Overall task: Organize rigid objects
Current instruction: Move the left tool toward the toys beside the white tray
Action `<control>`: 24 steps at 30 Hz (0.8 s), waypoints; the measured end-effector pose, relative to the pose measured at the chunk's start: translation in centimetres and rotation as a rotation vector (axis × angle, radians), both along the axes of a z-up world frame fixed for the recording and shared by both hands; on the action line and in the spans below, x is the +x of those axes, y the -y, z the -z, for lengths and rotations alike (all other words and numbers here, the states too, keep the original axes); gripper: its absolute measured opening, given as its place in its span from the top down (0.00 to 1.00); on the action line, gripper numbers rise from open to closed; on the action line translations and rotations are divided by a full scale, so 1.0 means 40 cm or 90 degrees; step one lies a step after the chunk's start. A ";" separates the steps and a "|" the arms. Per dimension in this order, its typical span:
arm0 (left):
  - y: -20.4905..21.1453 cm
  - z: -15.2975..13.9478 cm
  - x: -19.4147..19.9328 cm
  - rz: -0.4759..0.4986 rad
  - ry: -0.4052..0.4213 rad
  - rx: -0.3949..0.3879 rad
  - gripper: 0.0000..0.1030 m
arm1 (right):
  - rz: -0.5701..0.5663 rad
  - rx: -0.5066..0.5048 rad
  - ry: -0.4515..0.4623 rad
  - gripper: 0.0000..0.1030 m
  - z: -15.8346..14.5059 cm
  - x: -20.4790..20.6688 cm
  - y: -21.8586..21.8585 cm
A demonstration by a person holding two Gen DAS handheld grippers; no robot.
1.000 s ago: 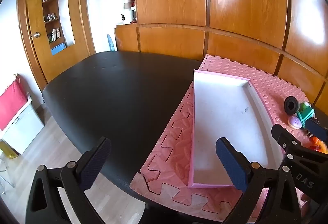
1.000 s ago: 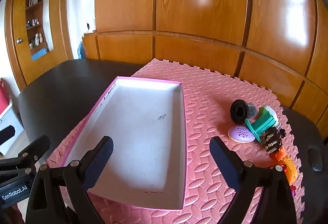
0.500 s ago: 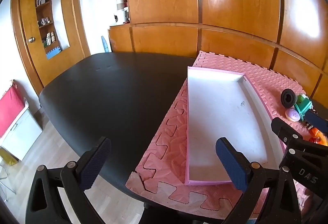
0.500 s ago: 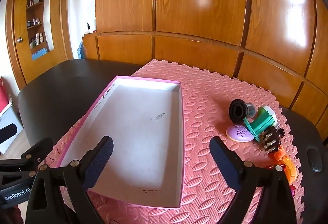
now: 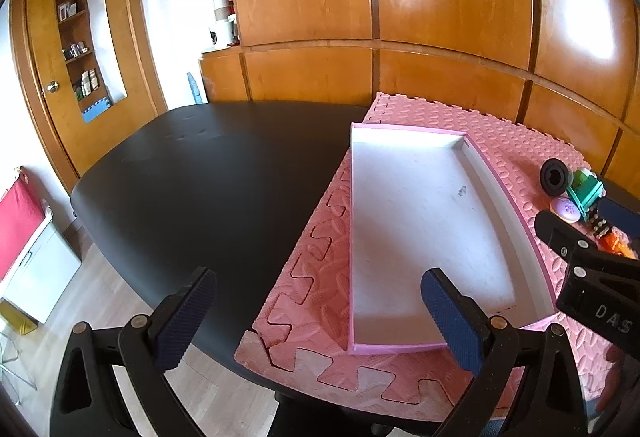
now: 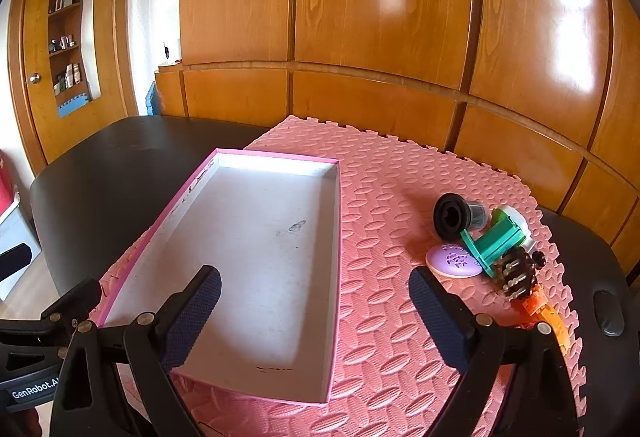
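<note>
A shallow white tray with a pink rim (image 6: 338, 237) (image 5: 496, 177) lies empty on the pink foam mat (image 6: 392, 189) (image 5: 316, 269). To its right sits a cluster of small items: a black round cap (image 6: 452, 215) (image 5: 554, 177), a teal plastic piece (image 6: 496, 241) (image 5: 586, 193), a lilac oval disc (image 6: 452, 261) (image 5: 566, 209), a dark brown toy (image 6: 516, 275) and an orange toy (image 6: 538, 303) (image 5: 612, 243). My left gripper (image 5: 320, 317) is open over the mat's left edge. My right gripper (image 6: 316, 311) is open over the tray's near right corner.
The mat lies on a black table (image 5: 208, 177) (image 6: 104, 173) backed by wooden wall panels (image 6: 380, 17). The table's left edge drops to a wooden floor (image 5: 52, 297). A dark oval object (image 6: 608, 313) lies on the table right of the mat.
Both grippers have drawn back and risen a little, so the tray and mat sit farther off. Both grippers stay open. No object has moved.
</note>
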State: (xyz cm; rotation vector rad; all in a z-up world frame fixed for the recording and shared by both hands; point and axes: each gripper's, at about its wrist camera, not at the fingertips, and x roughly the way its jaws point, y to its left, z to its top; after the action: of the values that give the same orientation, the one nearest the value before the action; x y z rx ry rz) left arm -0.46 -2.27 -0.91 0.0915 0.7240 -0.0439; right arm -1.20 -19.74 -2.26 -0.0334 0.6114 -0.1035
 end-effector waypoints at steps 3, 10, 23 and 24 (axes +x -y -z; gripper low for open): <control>0.009 0.001 0.002 0.007 -0.003 0.002 0.00 | 0.002 -0.010 0.002 0.06 -0.005 -0.002 0.005; 0.032 -0.003 0.013 0.043 -0.010 -0.006 0.00 | 0.001 -0.028 -0.001 0.06 -0.016 0.000 0.035; 0.085 -0.026 0.028 0.091 0.003 -0.001 0.00 | 0.039 -0.044 0.002 0.07 -0.050 -0.002 0.176; 0.091 -0.024 0.031 0.097 -0.001 0.000 0.00 | 0.041 -0.041 0.001 0.07 -0.052 -0.003 0.190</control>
State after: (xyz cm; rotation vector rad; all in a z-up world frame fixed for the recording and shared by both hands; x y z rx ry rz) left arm 0.79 -5.90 0.06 0.1469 0.7177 -0.1892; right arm -1.32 -27.35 -0.19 -0.0765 0.6072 -0.1858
